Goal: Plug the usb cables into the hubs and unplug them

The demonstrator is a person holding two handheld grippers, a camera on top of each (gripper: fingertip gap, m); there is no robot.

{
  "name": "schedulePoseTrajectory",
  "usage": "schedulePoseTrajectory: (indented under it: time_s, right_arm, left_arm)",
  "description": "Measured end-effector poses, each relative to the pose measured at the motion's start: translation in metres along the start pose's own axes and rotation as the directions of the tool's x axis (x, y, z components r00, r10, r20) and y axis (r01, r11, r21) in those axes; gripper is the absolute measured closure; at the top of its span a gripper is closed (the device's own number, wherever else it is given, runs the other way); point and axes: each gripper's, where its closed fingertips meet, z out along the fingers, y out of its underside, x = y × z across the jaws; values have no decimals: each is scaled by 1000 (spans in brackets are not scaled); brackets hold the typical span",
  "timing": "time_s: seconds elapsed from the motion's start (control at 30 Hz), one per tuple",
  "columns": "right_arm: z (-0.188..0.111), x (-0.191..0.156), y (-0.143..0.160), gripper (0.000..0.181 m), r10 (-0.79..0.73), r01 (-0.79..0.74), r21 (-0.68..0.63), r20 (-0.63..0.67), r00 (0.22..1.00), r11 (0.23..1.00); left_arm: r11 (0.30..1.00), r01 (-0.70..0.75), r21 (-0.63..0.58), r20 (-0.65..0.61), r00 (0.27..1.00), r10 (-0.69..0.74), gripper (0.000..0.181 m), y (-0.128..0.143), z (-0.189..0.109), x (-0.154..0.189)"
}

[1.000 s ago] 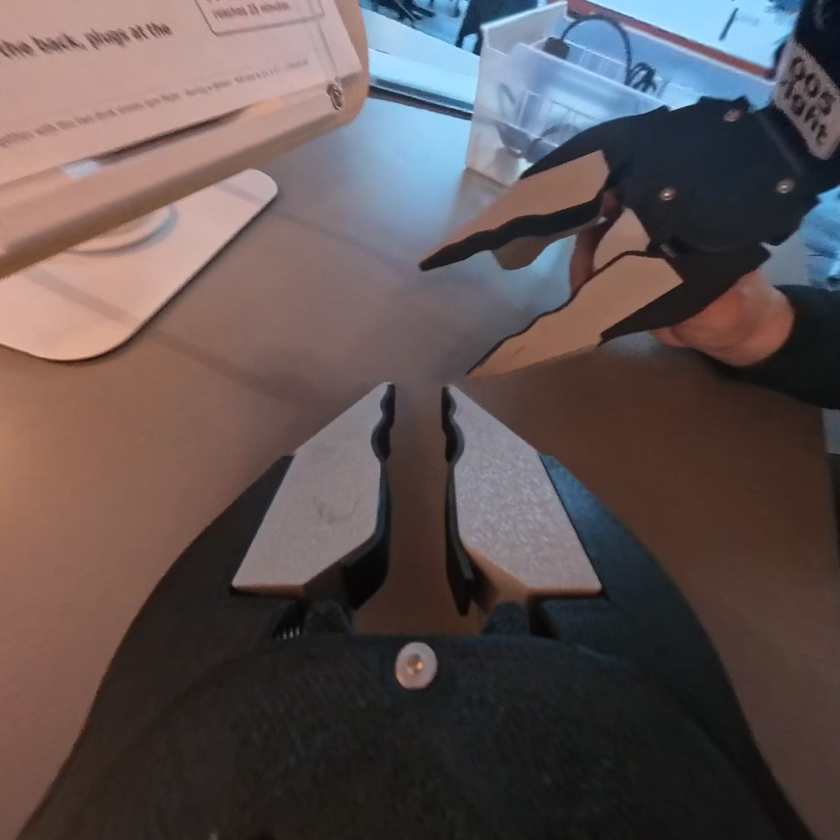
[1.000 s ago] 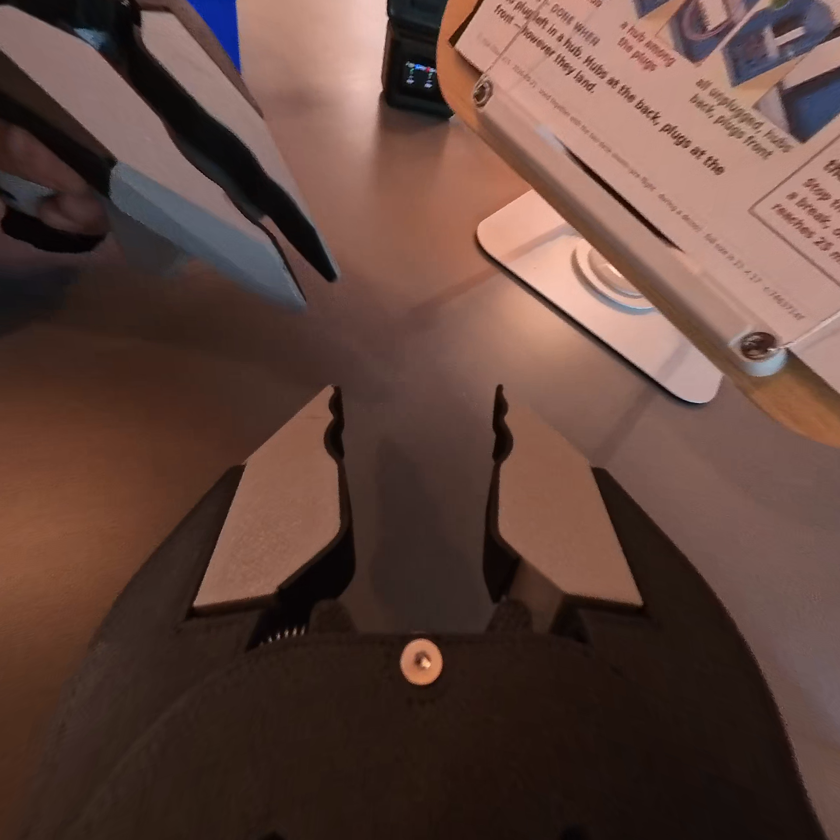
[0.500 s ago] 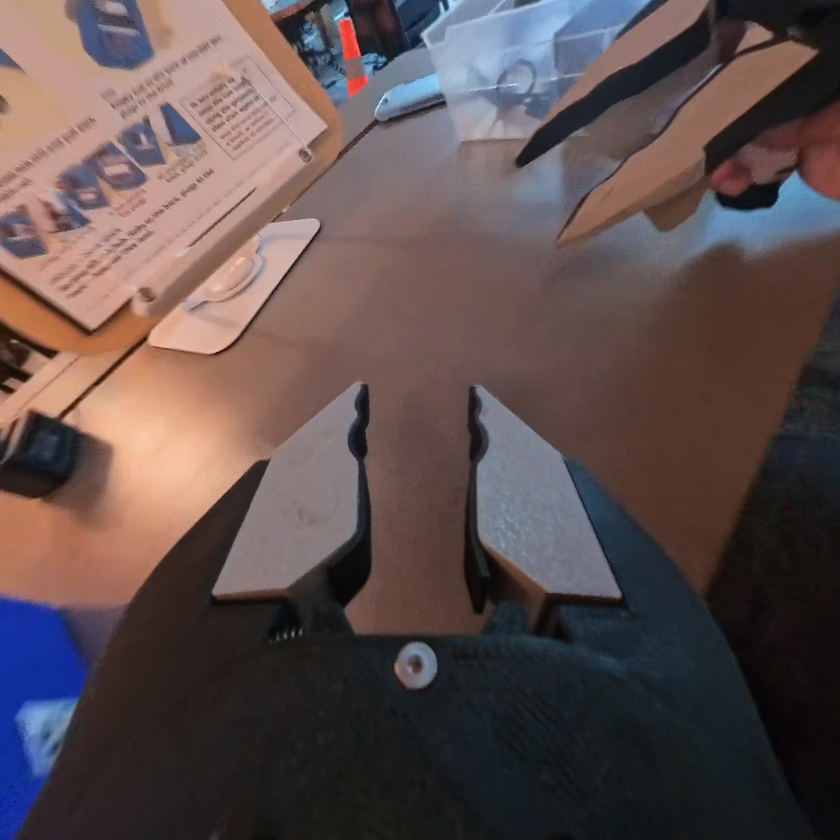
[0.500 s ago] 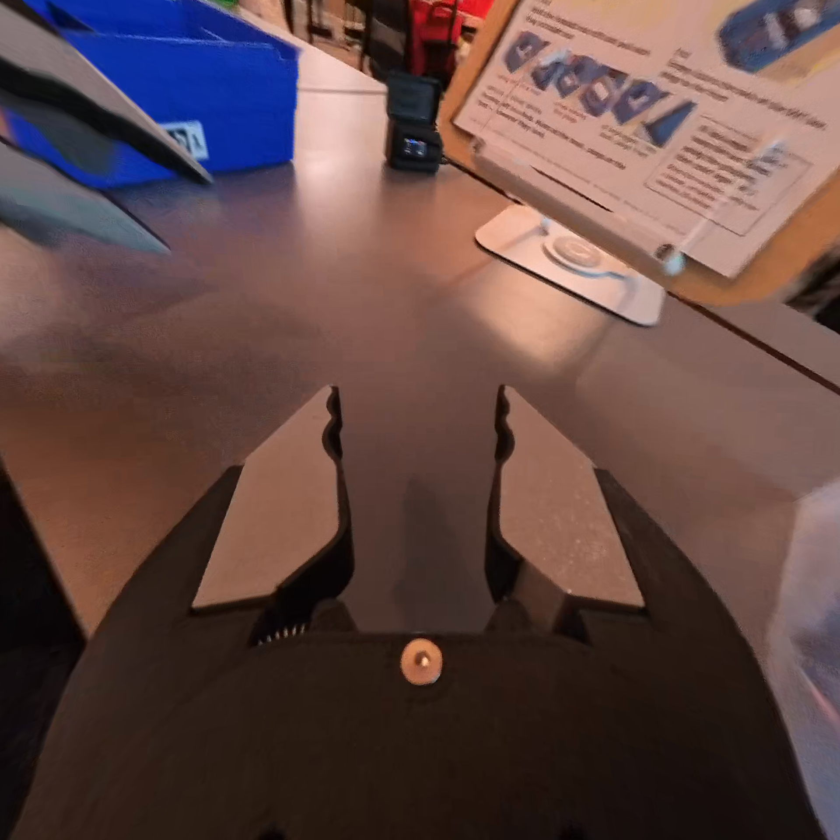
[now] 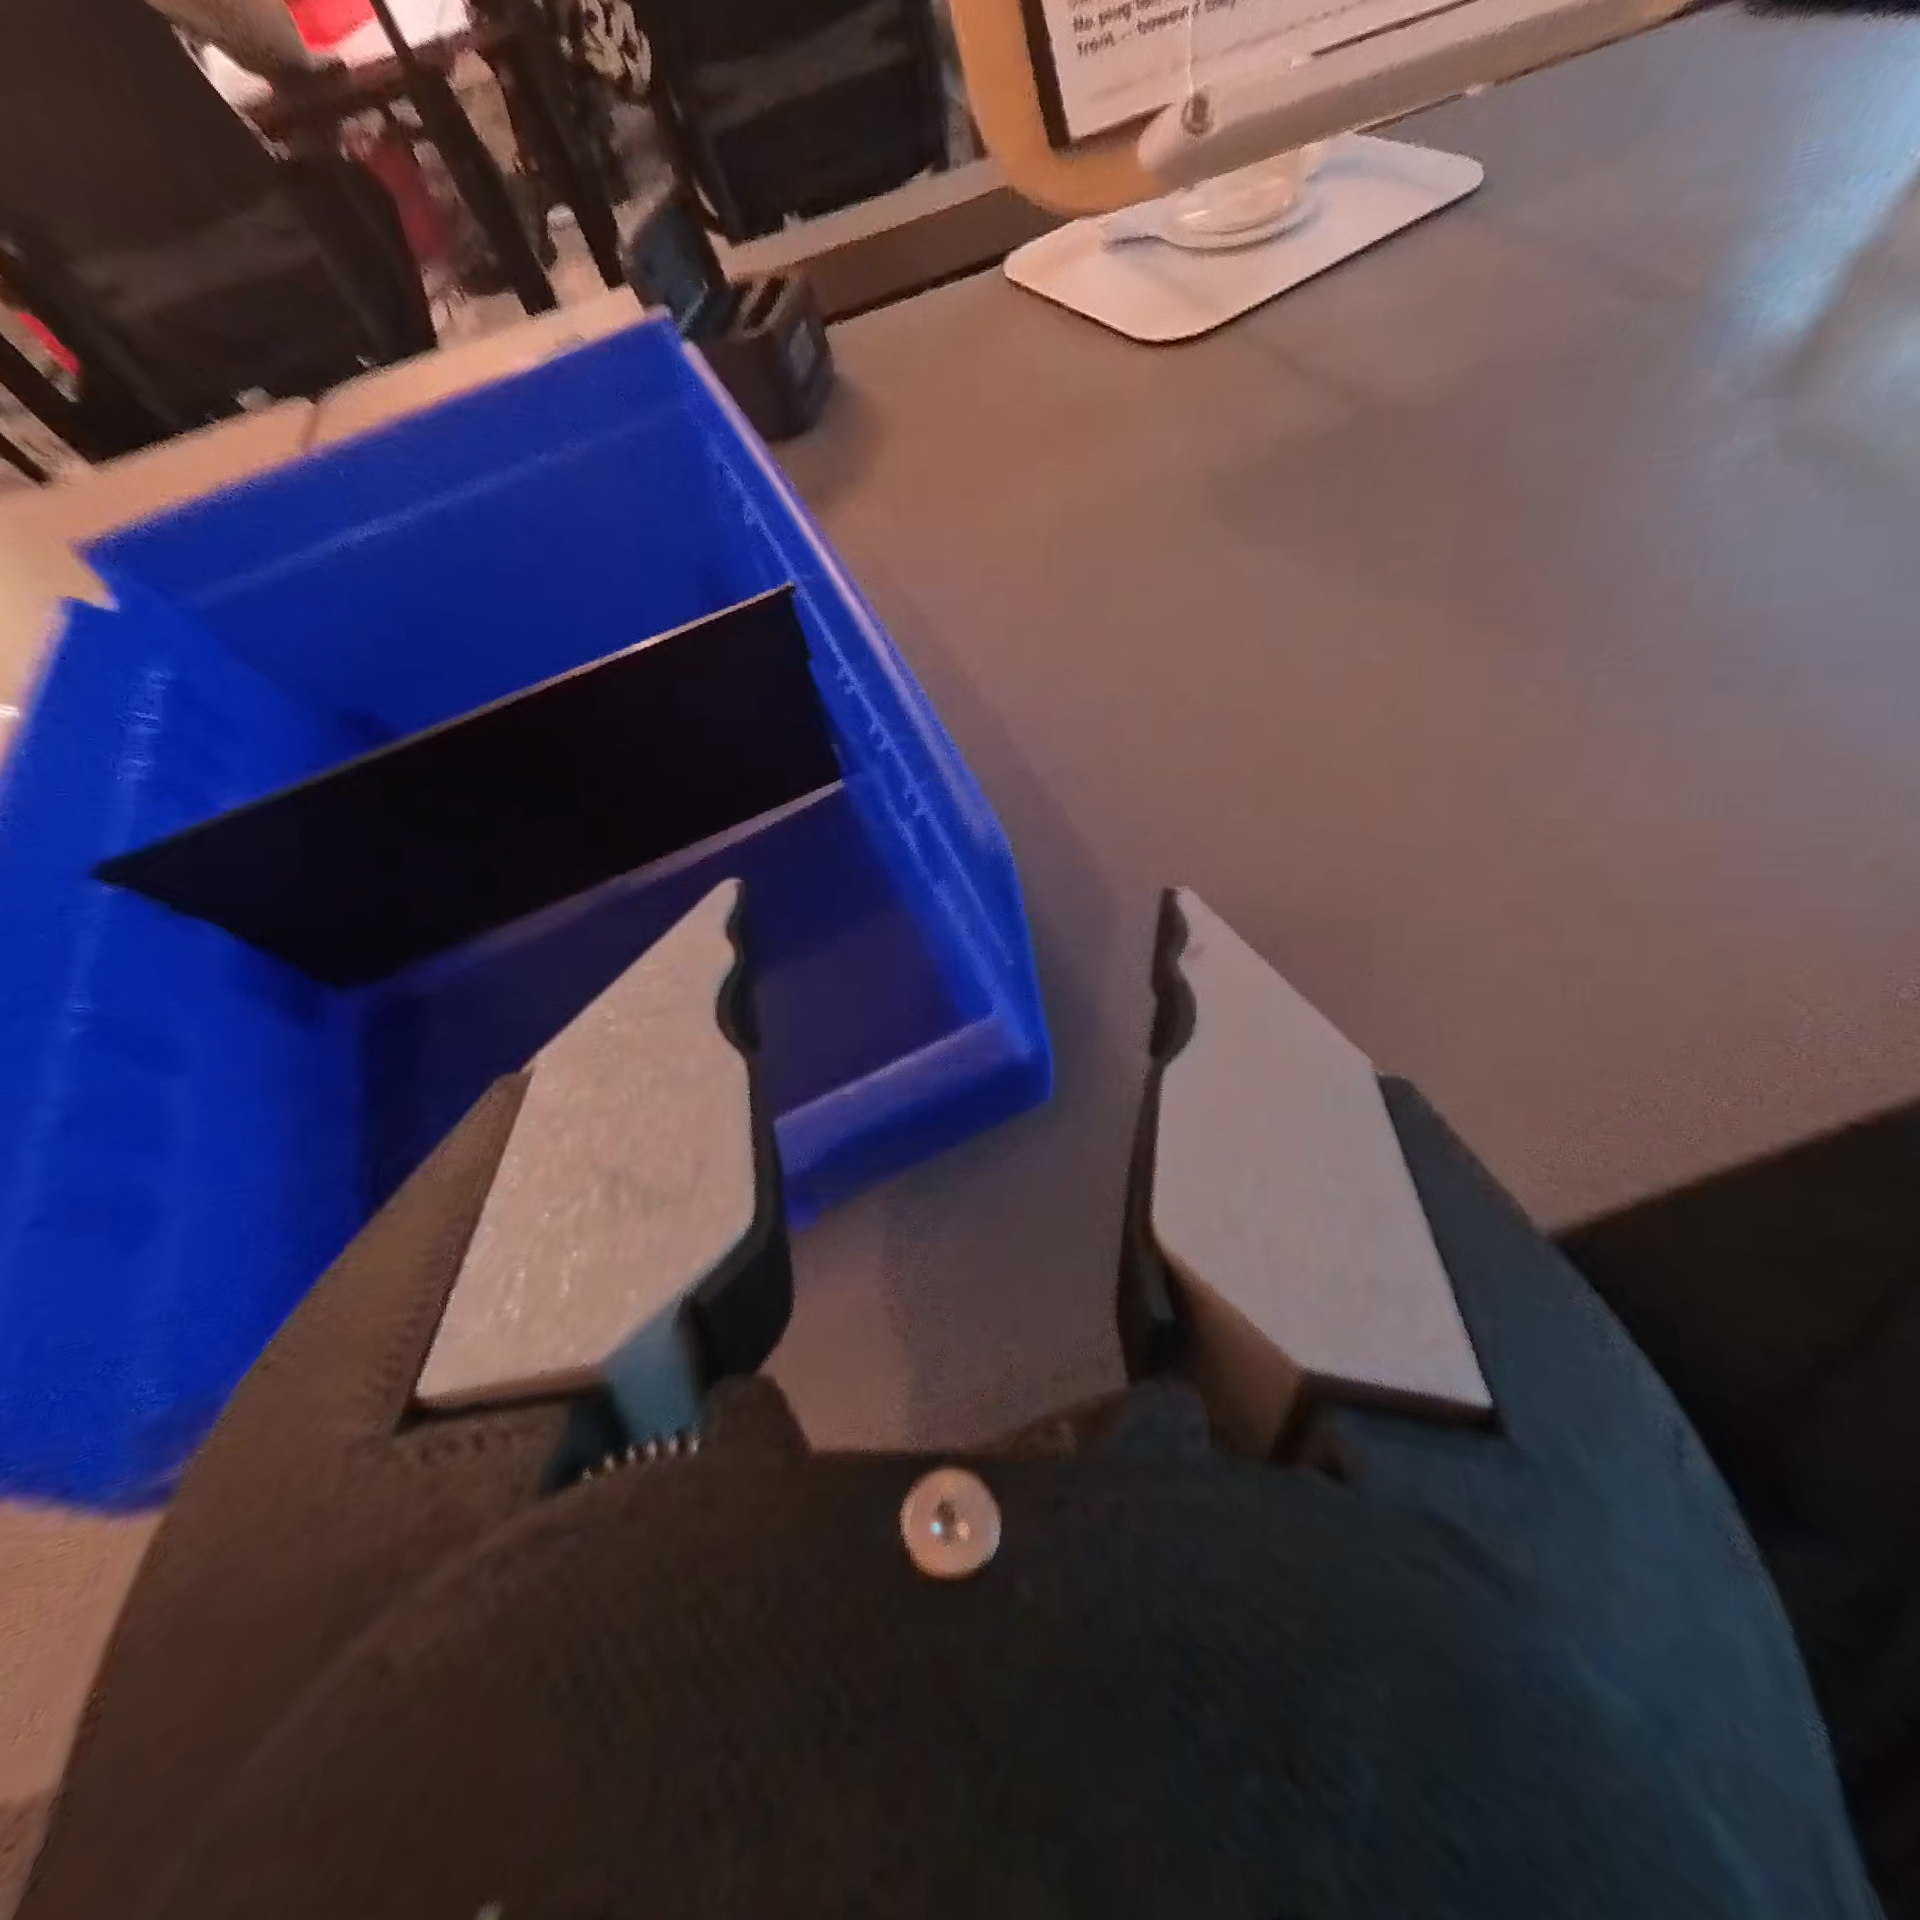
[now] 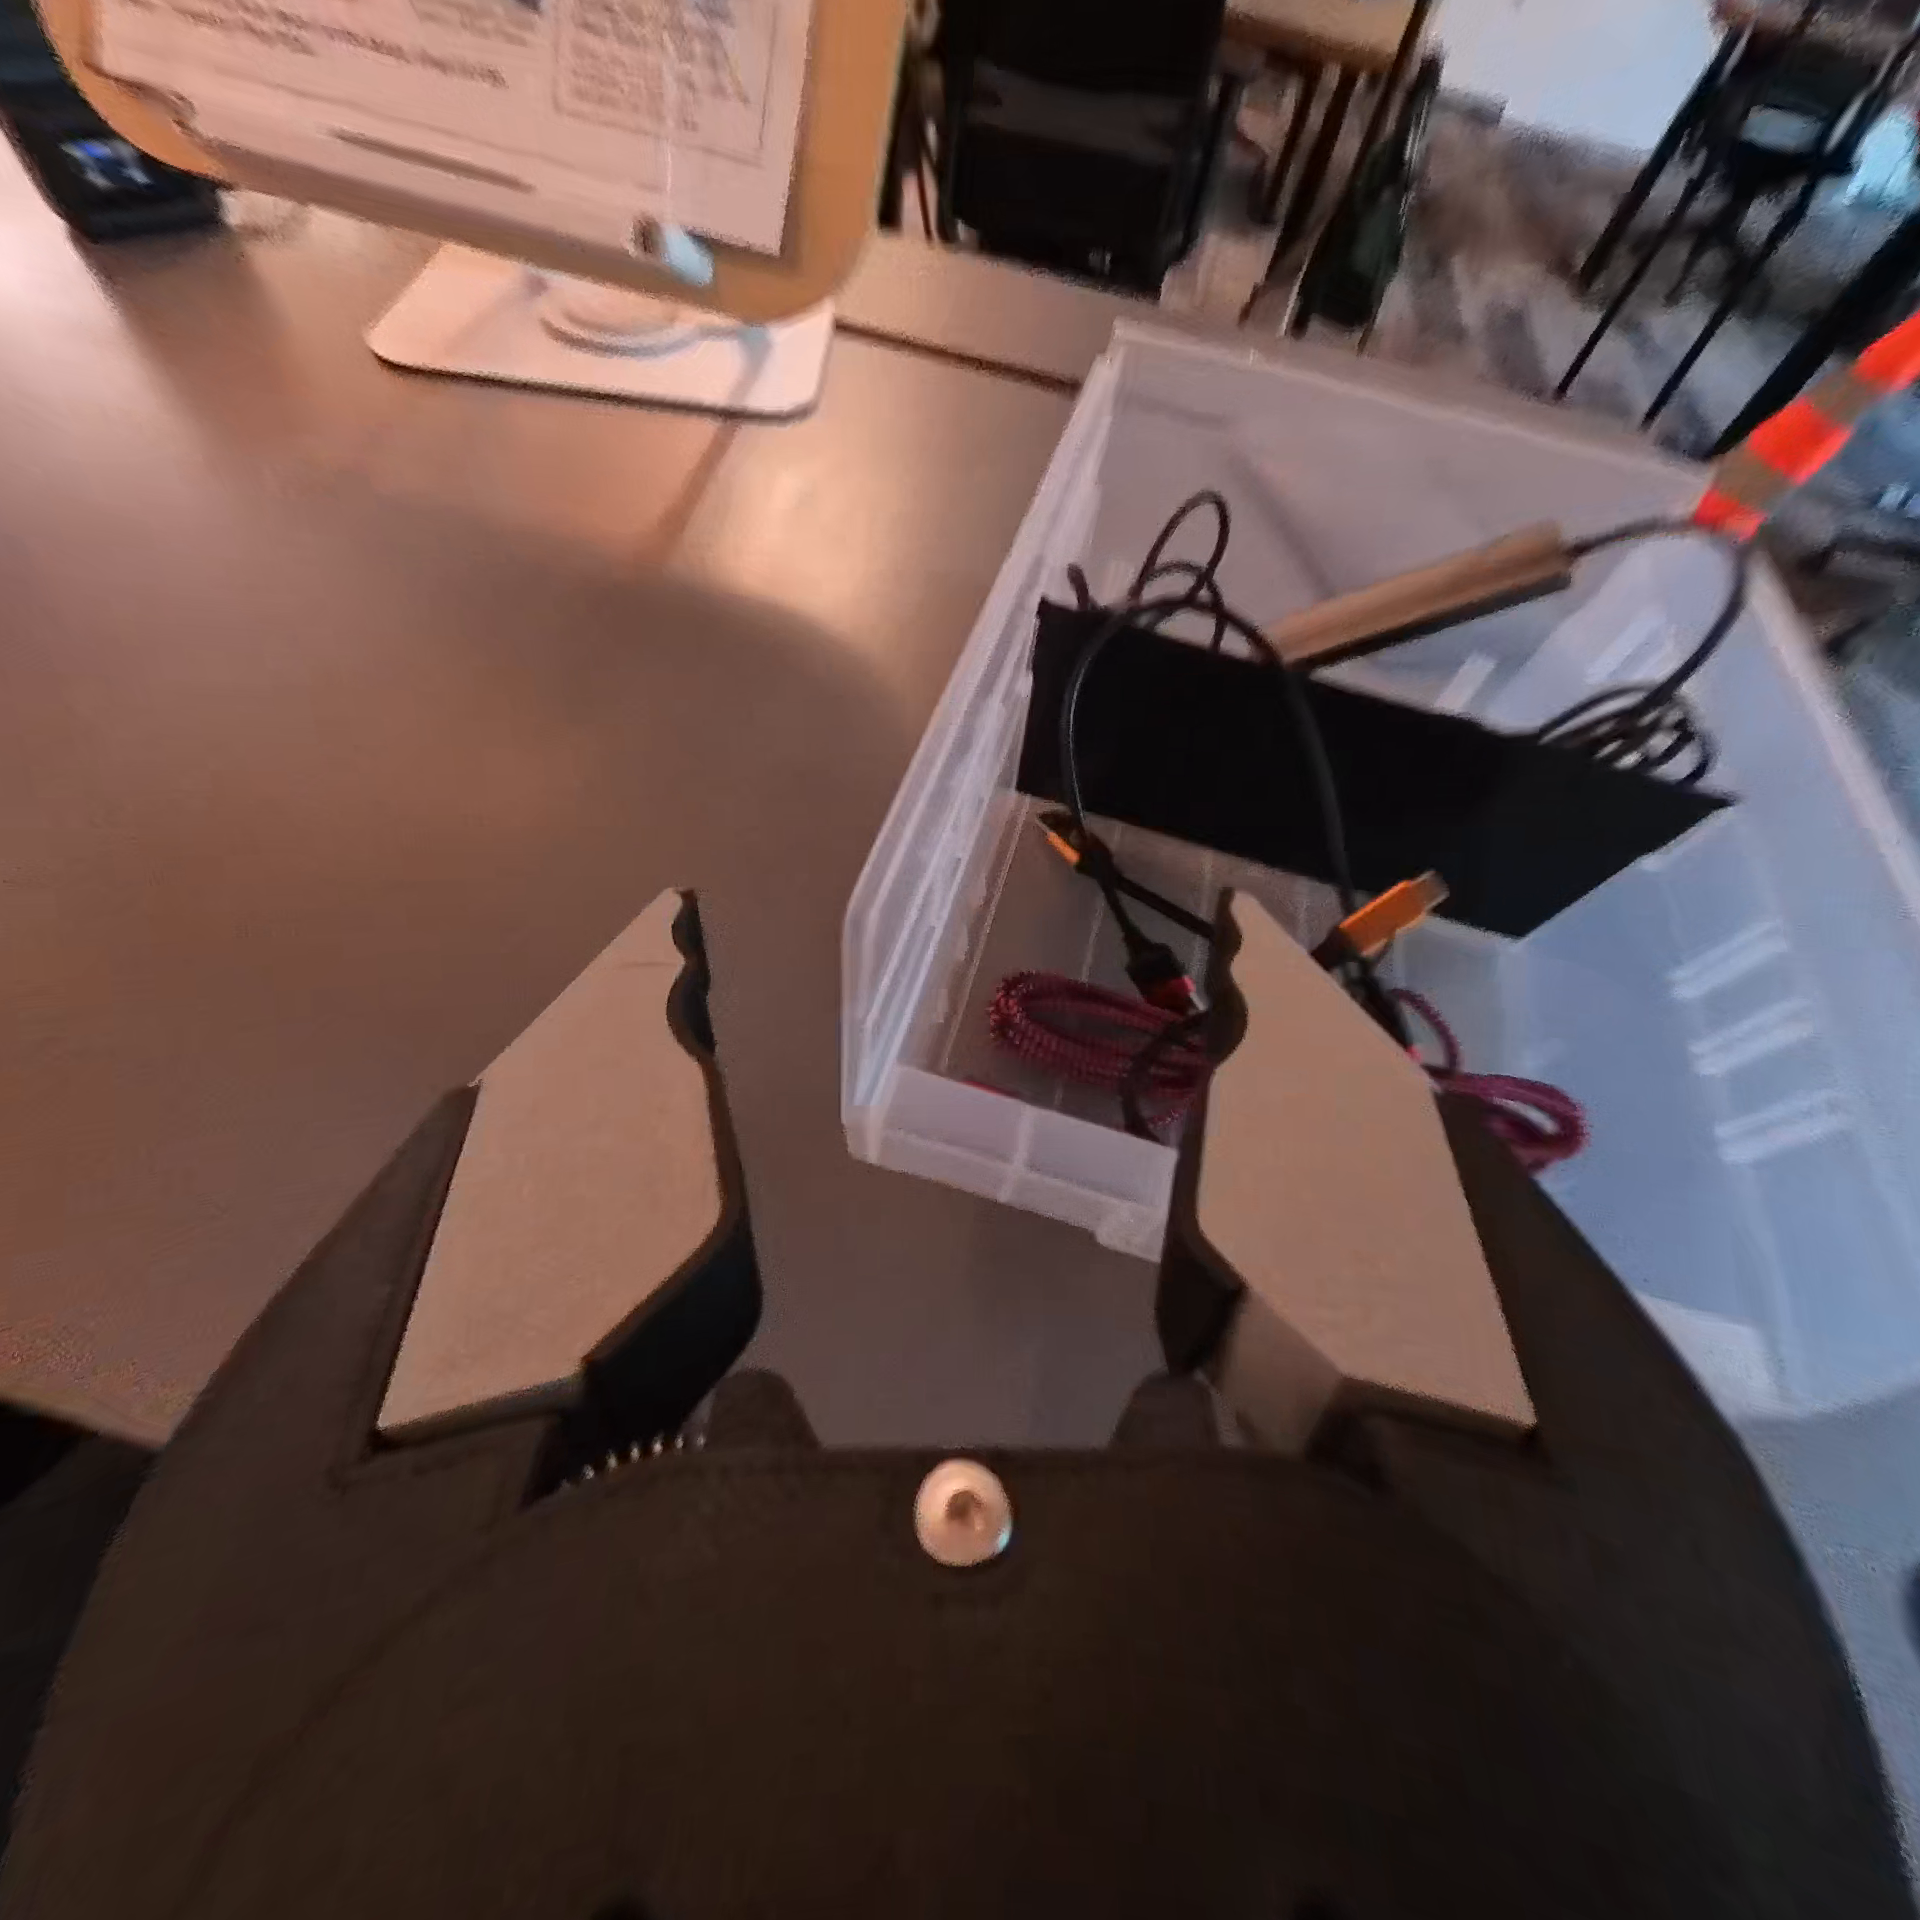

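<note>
The left gripper [image 5: 951, 961] hangs with its fingers spread and nothing between them, at the near right corner of the blue bin [image 5: 894, 727], which a black divider [image 5: 499, 800] splits; the right gripper [image 6: 956, 956] is likewise spread and empty, just left of the clear bin [image 6: 935, 914] on the table [image 6: 416, 675]; inside the clear bin, in front of its own black divider [image 6: 1247, 748], lie the usb cables [image 6: 1081, 1023], magenta braided and black with orange plugs; no hub can be made out for certain; the sign stand [image 6: 623, 332] sits behind the clear bin to its left
</note>
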Motion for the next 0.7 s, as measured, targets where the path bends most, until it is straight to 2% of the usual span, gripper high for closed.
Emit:
schedulePoseTrajectory:
  time_s: [0.07,0.1,0.13,0.17,0.2,0.27,0.33,0.37,0.43,0.57,0.7]
  right_arm:
    - [26,0,13,88,44,-43,-83,10,999,996]
    - [38,-3,20,93,51,-48,-122,25,998,991]
    - [47,-4,21,100,31,-29,-139,14,999,990]
    - [49,-7,20,153,-27,26,-152,-1,1000,988]
    - [51,-9,20,164,-70,64,-183,-27,997,981]
    - [54,-17,19,163,-102,89,-243,-43,994,966]
    - [57,-37,15,159,-68,65,-254,-5,998,965]
    - [59,-49,13,158,-65,64,-253,3,998,965]
    - [62,-77,8,157,-84,84,-252,12,996,964]
    - [71,-154,-7,150,-58,87,-236,128,990,968]
    - [83,-244,-25,145,-85,139,-227,233,969,964]
  left_arm:
    - [998,56,-27,-47,997,-57,112,6,27,7]
    - [996,78,-43,-59,995,-80,115,8,38,10]
    - [998,64,-17,-28,998,-64,132,2,44,5]
    - [999,36,-25,11,999,-36,158,1,46,0]
    - [999,25,-38,4,1000,-25,158,0,48,-1]
    - [997,19,-69,25,1000,-17,162,2,50,-10]
    - [996,4,-86,138,990,8,178,8,43,-39]
    - [997,-10,-73,135,991,19,177,10,40,-47]
    - [998,67,-7,49,997,-67,178,5,32,-53]
    - [994,65,86,56,996,-70,178,-23,2,-69]
    - [988,27,151,62,997,-37,178,-35,-20,-76]
